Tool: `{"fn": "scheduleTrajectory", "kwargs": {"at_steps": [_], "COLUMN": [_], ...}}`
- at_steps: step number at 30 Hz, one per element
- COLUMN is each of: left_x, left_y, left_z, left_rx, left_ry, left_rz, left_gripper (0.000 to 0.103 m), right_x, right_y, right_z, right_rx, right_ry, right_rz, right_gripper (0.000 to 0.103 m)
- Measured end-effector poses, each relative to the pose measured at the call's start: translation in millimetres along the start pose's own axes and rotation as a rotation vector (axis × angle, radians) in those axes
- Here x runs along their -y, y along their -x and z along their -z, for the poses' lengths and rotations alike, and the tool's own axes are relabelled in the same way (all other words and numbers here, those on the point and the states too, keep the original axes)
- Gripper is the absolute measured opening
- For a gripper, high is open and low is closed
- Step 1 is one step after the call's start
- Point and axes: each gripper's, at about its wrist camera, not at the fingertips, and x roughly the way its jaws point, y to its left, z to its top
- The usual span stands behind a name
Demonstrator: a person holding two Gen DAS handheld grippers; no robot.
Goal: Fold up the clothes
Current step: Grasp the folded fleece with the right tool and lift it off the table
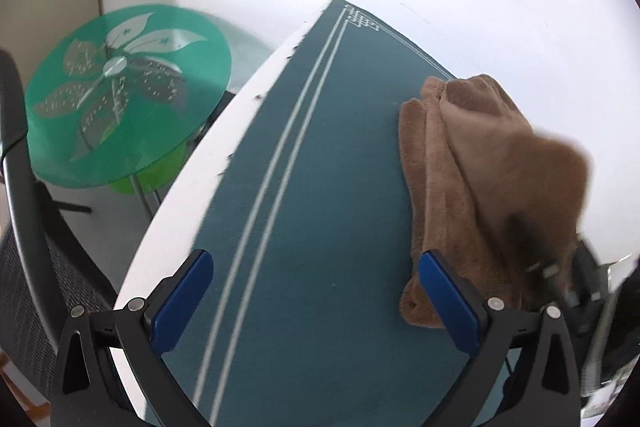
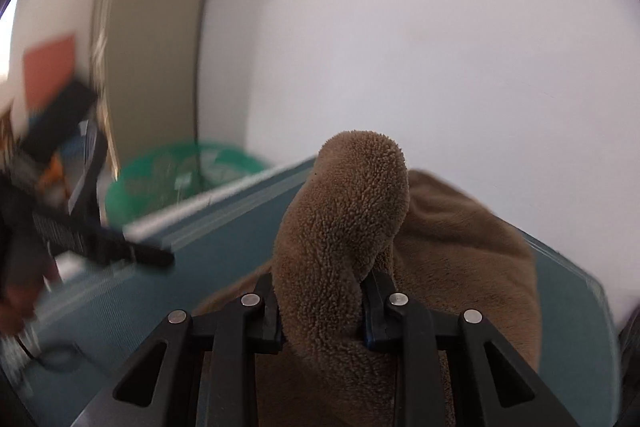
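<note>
L claw (image 1: 316, 307) wide open, tilted down; R claw (image 2: 322, 307) clamped tight.

A dark teal mat (image 1: 320, 187) with two thin pale border lines and a knot pattern at its far corner covers a white table (image 1: 192, 195). Beside the table stands a round green glass tabletop (image 1: 128, 95) printed with a white five-petal flower. A dark mesh chair (image 1: 36, 247) sits nearest. Behind everything is a plain white wall (image 2: 440, 47).
</note>
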Motion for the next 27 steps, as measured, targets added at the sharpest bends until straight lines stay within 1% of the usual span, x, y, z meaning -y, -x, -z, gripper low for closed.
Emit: {"fn": "scheduleTrajectory", "kwargs": {"at_steps": [1,2,4,5,6,8,11,14,17,19,21,23,25,27], "left_x": [-4.0,-5.5,-8.2,-8.6,-8.9,-7.9,-6.5,-6.5,-8.7,-9.0,-8.6,-7.5,-6.3,-6.3], "left_y": [0.4,0.8,1.5,1.3,1.0,-0.1,0.2,1.9,5.7,8.1,10.1,11.7,14.1,16.3], "left_z": [0.5,0.7,1.2,1.2,1.3,1.5,3.0,4.8,5.1,5.0,5.4,6.3,7.2,7.3], "left_rx": [-0.002,-0.001,0.0,-0.003,-0.004,-0.006,-0.01,-0.008,-0.002,0.002,0.004,0.005,0.009,0.015], "left_ry": [0.01,0.012,0.015,0.012,0.009,0.003,-0.005,-0.007,0.0,0.005,0.006,0.003,-0.002,-0.003], "left_rz": [0.005,0.005,0.006,0.007,0.008,0.011,0.013,0.012,0.012,0.01,0.007,0.005,0.0,-0.005], "left_gripper": [0.103,0.103,0.103,0.103,0.103,0.103,0.103,0.103,0.103,0.103,0.103,0.103,0.103,0.103], "right_x": [-3.2,-8.2,-20.7,-25.5,-30.0,-40.0,-41.1,-30.9,-8.1,10.3,25.1,31.1,29.0,25.1], "right_y": [-4.2,-3.4,4.8,7.0,8.1,11.1,23.3,36.9,52.1,57.5,49.5,36.4,17.6,3.4], "right_z": [4.4,11.2,28.0,31.6,31.8,35.3,43.7,41.9,31.9,23.3,8.5,5.0,6.5,10.9], "right_rx": [-0.027,-0.035,-0.024,-0.023,-0.022,-0.018,-0.023,-0.007,0.046,0.089,0.107,0.089,0.045,-0.018], "right_ry": [0.024,0.051,0.11,0.132,0.152,0.191,0.19,0.125,-0.024,-0.142,-0.238,-0.281,-0.277,-0.27], "right_rz": [-0.011,-0.017,-0.022,-0.04,-0.06,-0.071,-0.131,-0.209,-0.293,-0.32,-0.338,-0.36,-0.392,-0.466], "right_gripper": [0.029,0.03,0.047,0.065,0.074,0.076,0.076,0.076,0.076,0.076,0.076,0.076,0.076,0.077]}}
